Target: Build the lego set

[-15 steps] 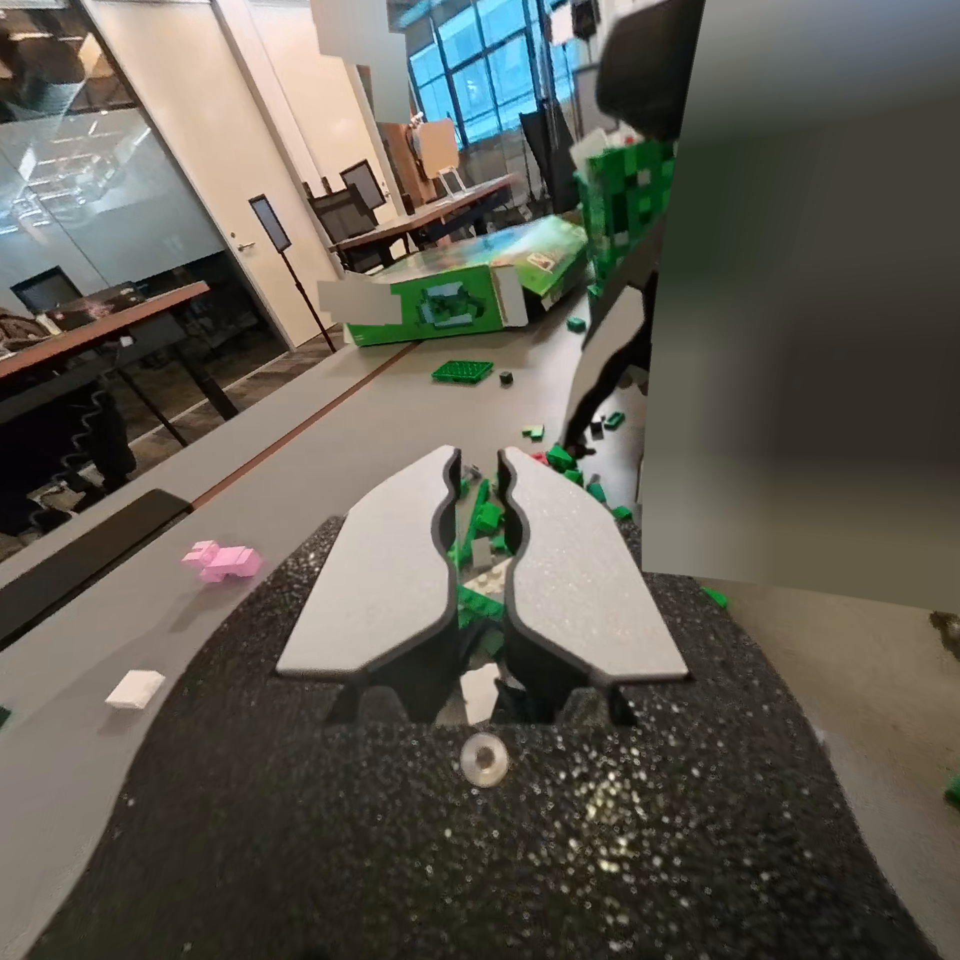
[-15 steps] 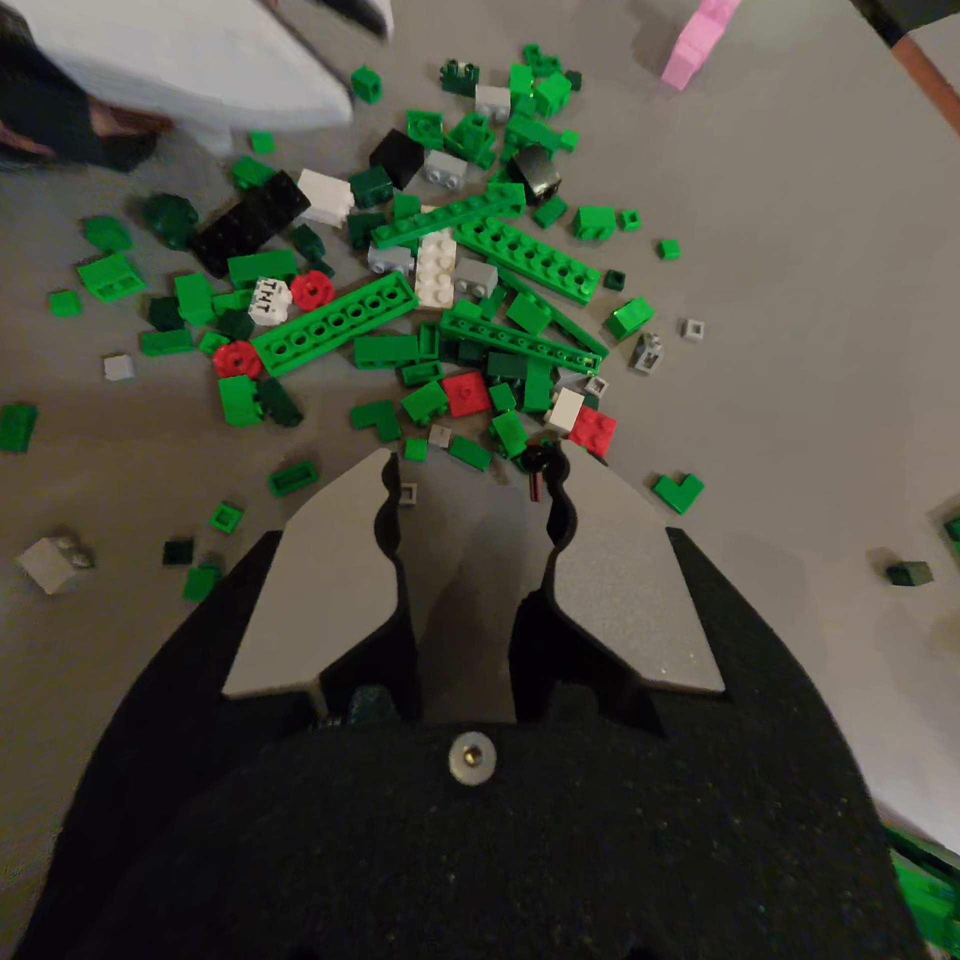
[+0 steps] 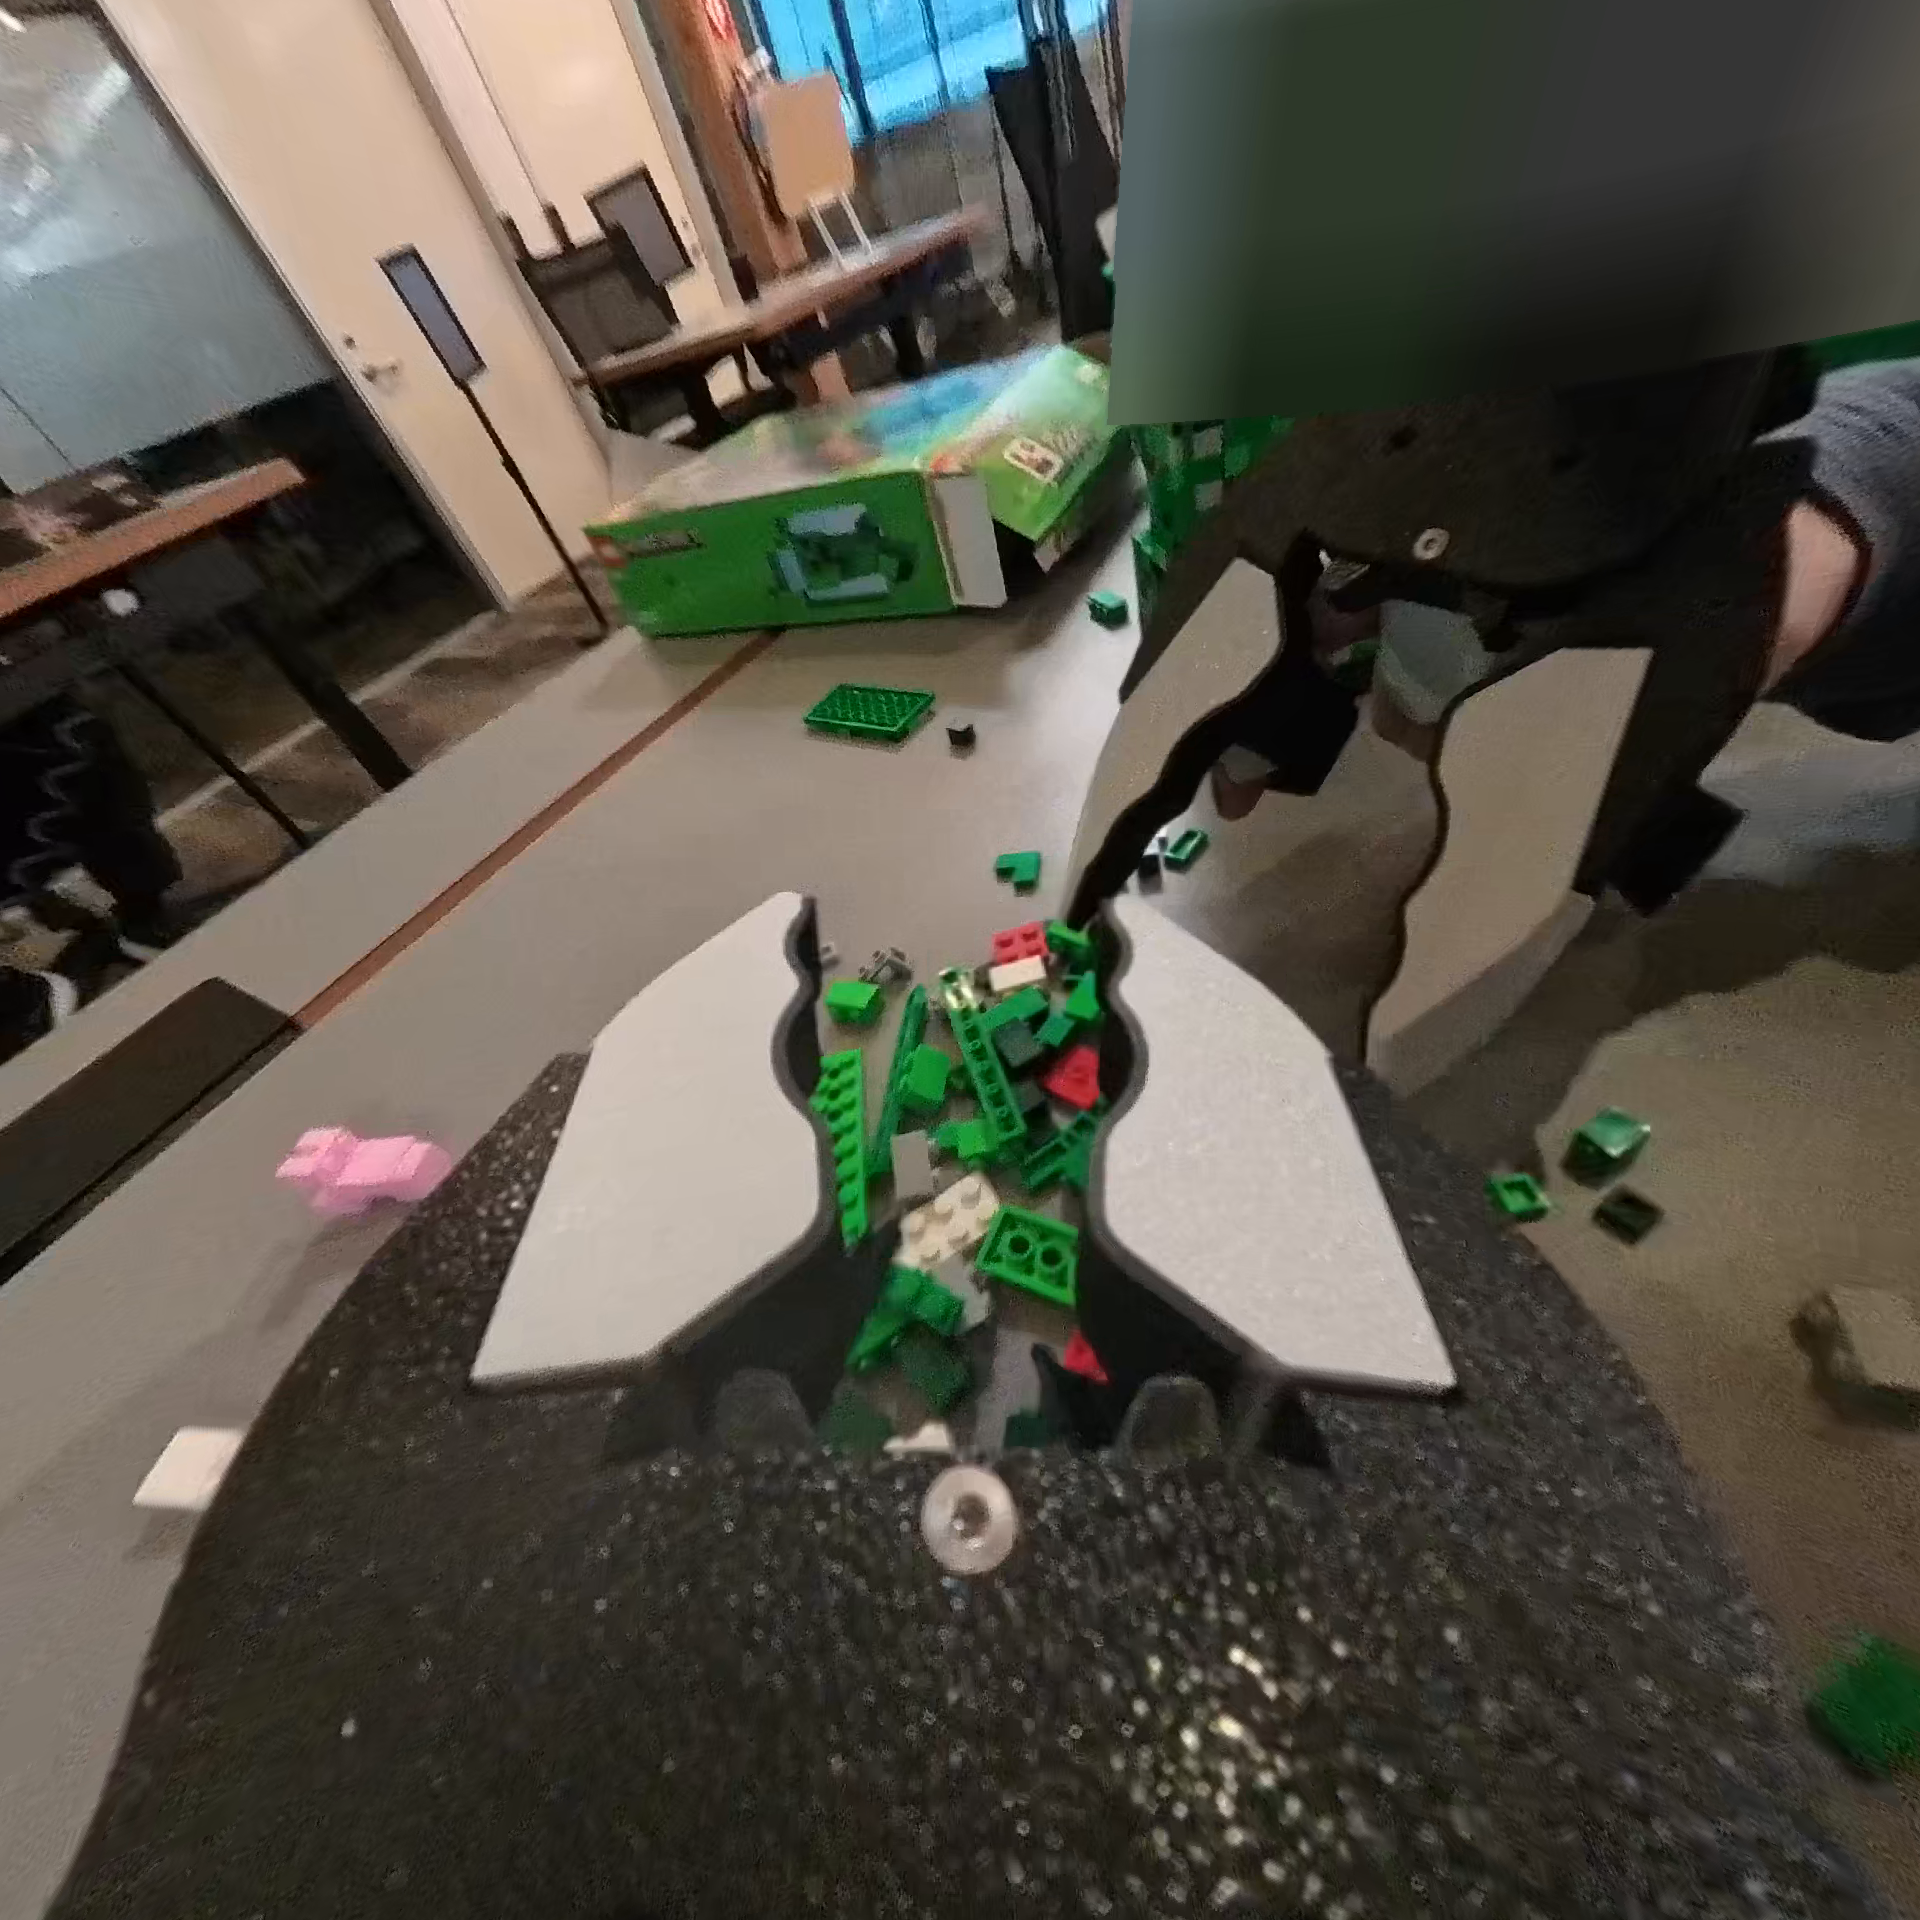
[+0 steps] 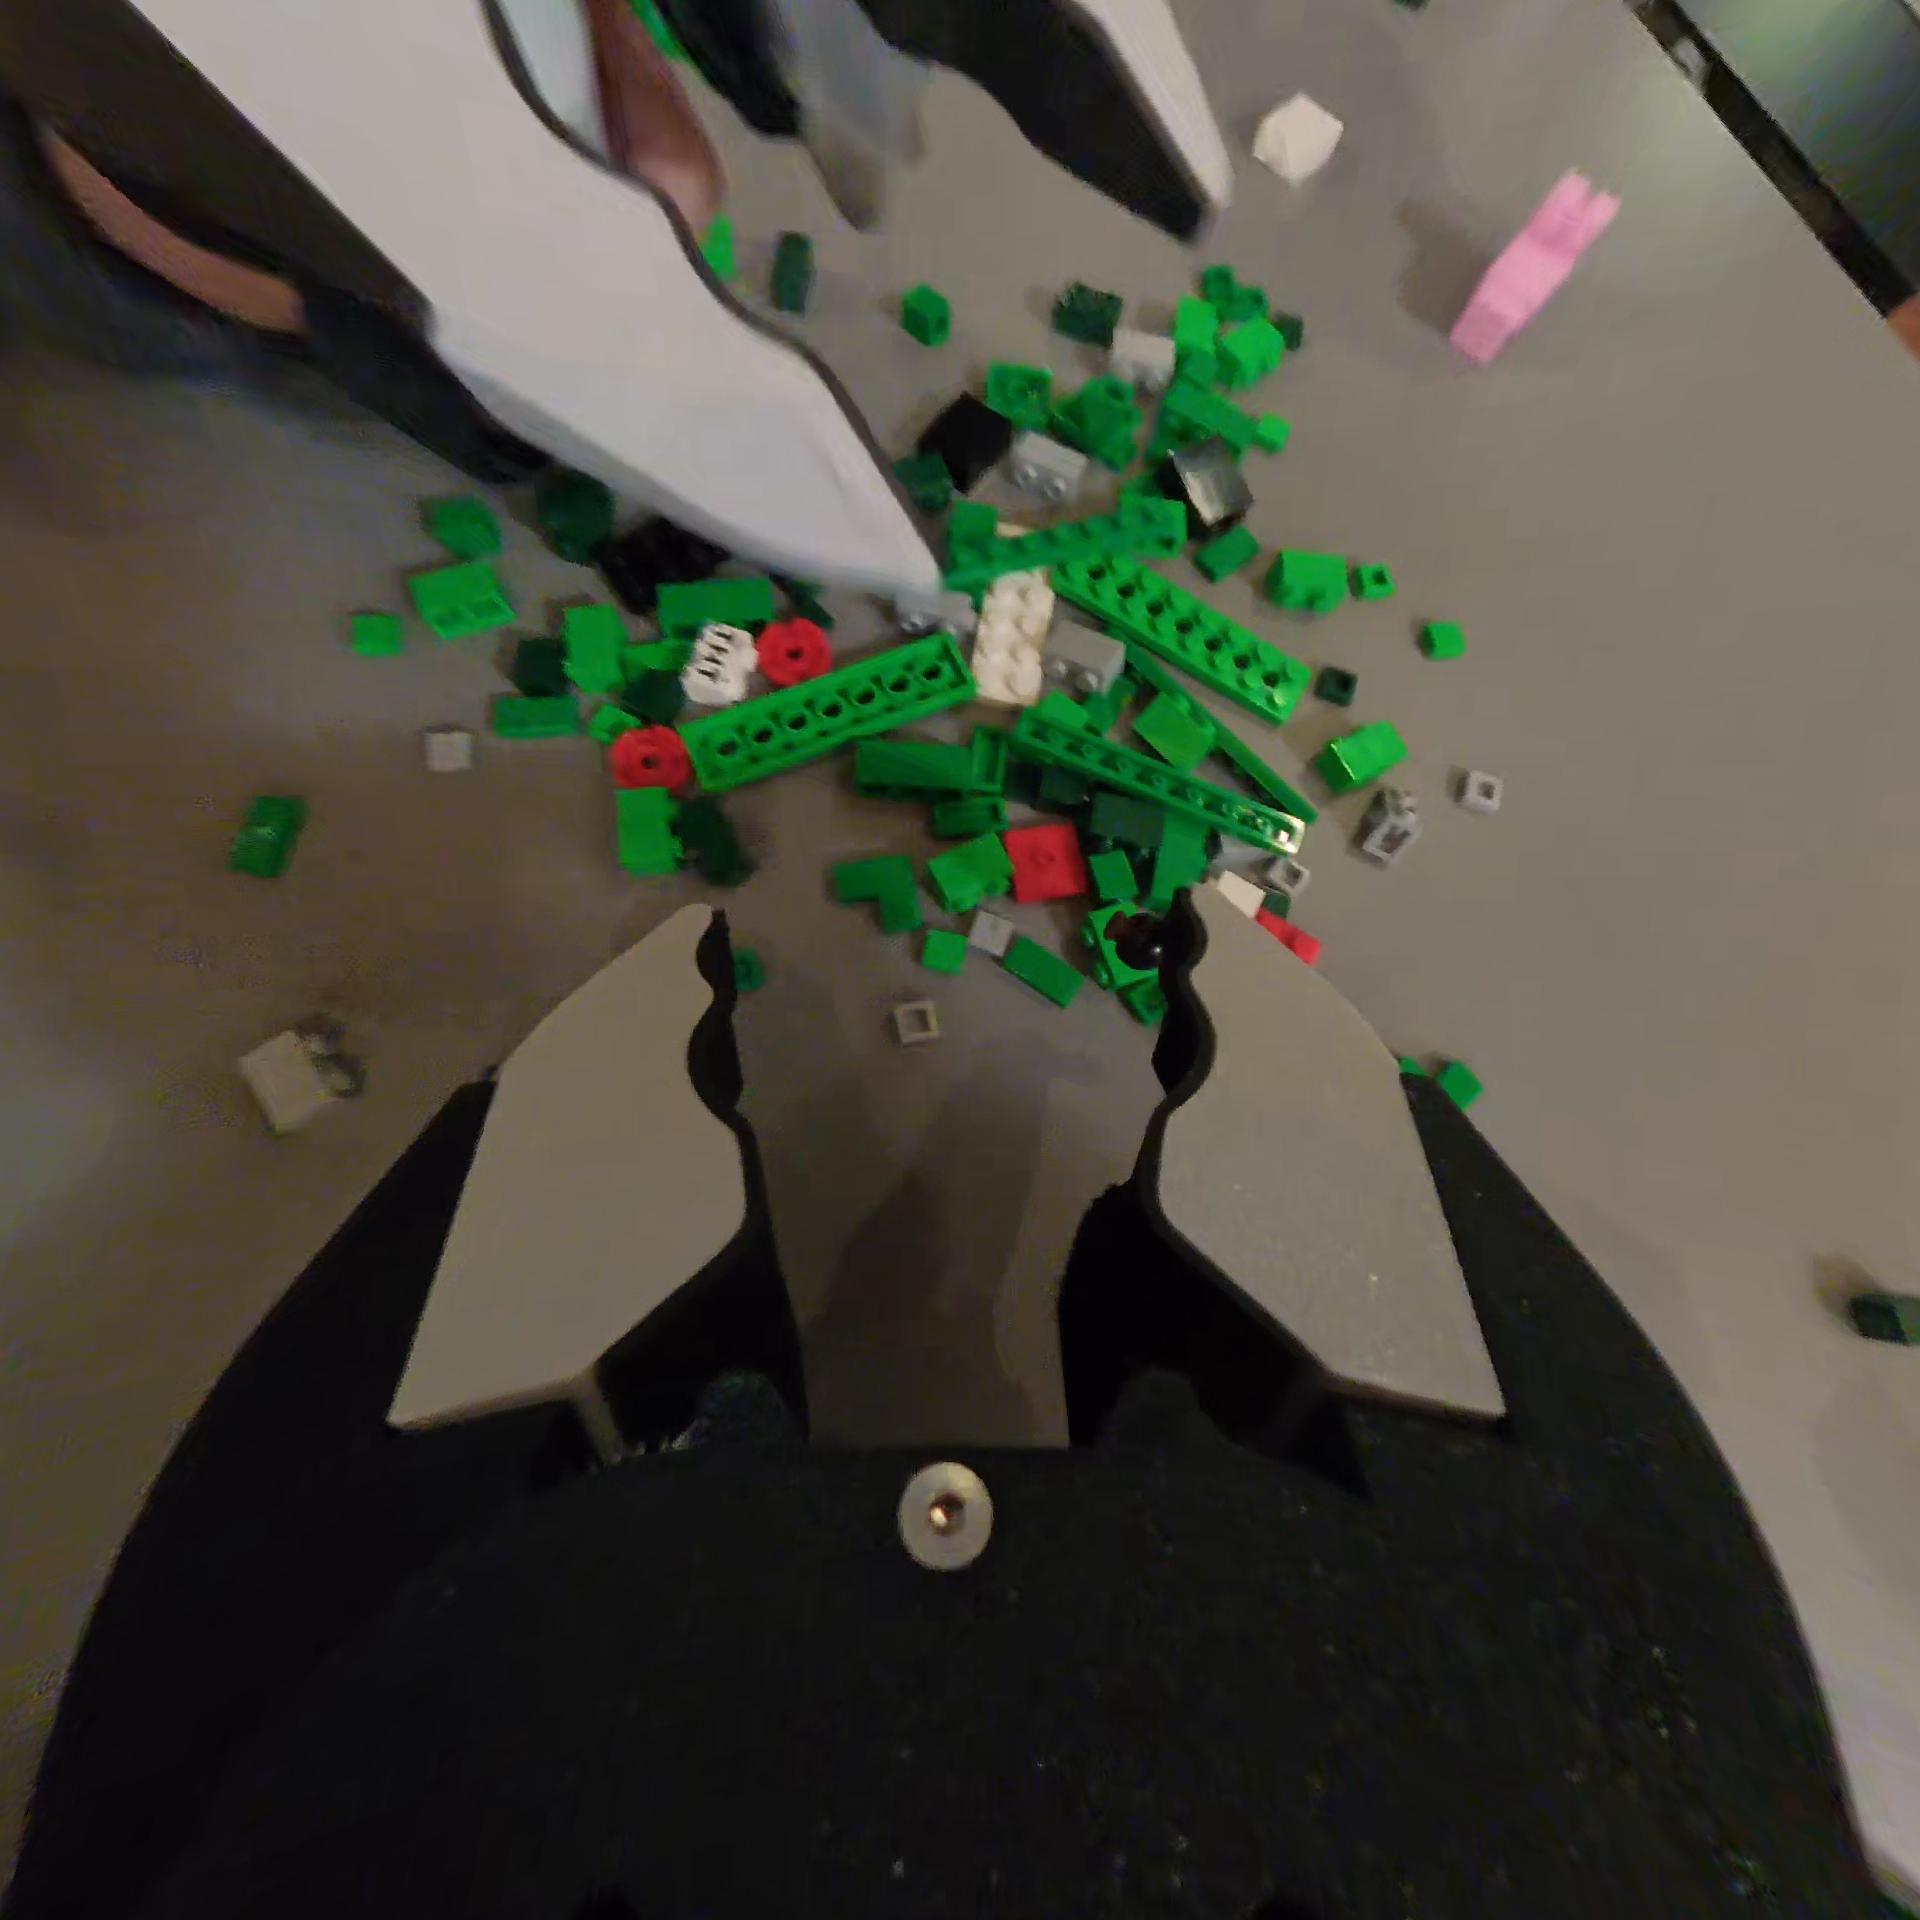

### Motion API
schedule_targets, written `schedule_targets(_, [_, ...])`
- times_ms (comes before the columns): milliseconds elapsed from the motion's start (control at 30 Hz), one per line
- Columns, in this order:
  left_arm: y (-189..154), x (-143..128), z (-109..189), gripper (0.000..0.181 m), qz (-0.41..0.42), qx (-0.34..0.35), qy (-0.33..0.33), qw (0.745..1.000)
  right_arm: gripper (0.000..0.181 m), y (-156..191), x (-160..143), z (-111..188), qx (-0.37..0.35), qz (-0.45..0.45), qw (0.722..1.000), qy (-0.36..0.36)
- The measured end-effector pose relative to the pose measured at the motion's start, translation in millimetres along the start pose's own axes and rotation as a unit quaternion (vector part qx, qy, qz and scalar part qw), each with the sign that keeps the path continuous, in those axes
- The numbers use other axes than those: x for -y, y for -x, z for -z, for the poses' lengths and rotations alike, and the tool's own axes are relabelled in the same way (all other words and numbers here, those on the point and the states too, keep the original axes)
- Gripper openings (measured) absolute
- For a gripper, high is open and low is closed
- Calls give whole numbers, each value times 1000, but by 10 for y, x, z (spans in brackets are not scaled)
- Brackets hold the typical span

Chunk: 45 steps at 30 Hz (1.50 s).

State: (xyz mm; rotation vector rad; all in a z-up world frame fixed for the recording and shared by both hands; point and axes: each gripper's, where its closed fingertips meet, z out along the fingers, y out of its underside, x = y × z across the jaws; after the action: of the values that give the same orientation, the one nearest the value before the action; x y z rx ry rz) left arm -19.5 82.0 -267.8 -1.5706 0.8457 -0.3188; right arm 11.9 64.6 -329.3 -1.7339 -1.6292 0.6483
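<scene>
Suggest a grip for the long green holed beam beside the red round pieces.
Probably pinch the long green beam across its narrow width near mid-length, coming from above. It lies flat atop the pile, and its long sides look mostly clear there. The right gripper is open.

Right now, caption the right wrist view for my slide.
Open right gripper poised at the edge of a pile of loose green Lego pieces, the left gripper reaching in opposite.

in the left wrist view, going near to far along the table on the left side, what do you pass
white tile → pink lego pig → green baseplate → green lego box
</scene>
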Motion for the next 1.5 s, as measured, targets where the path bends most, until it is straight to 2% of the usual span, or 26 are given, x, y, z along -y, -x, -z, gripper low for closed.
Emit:
schedule_targets(200, [-148,-229,-405,63,62,-62,89,992,81,101,25,24,32,0,999,-9])
schedule_targets(300, [18,-294,-430,62,51,-20,100,993,81,51,9,24,6,16,1000,-2])
schedule_targets(400, [439,-180,-158,54,37,71,54,995,82,-148,22,22,-48,5,999,-16])
schedule_targets(500, [877,-194,282,52,42,157,17,987,75,-179,236,16,-59,-38,993,-93])
schedule_targets(567, [1045,-245,468,54,64,172,17,983,75,-174,291,9,-63,-53,991,-106])
schedule_targets(667, [1164,-309,588,76,119,166,27,979,75,-209,301,61,-92,-41,990,-99])
schedule_targets(700, [1188,-295,607,93,142,165,14,976,73,-214,311,87,-98,-41,989,-99])
schedule_targets(733, [1193,-268,625,101,165,158,-6,974,71,-219,335,115,-102,-44,988,-103])
schedule_targets(800, [1206,-283,634,110,201,146,-22,968,68,-222,383,168,-105,-53,986,-118])
schedule_targets(900, [1241,-452,599,118,210,155,9,965,68,-250,379,174,-102,-67,985,-122])
schedule_targets(1000, [1223,-551,570,112,175,172,30,969,63,-244,342,34,-81,-81,988,-105])
schedule_targets(1100, [1257,-428,696,90,93,221,0,971,46,-109,531,-149,-43,-97,988,-113])
schedule_targets(1200, [1296,-370,809,79,38,245,-7,969,43,72,672,-288,-27,-67,993,-98])
schedule_targets(1233, [1302,-382,821,76,41,243,-10,969,41,158,660,-323,-11,-48,995,-84])
schedule_targets(1300, [1330,-385,858,66,61,242,-32,968,35,455,641,-376,76,-10,995,-69])
schedule_targets(1367, [1399,-270,1001,55,73,259,-91,959,33,767,627,-411,154,32,986,-57])
schedule_targets(1433, [1479,-192,1150,56,88,280,-134,946,33,880,588,-490,148,79,985,-28])
schedule_targets(1500, [1488,-210,1158,57,93,279,-136,946,32,942,580,-548,133,118,984,-13])
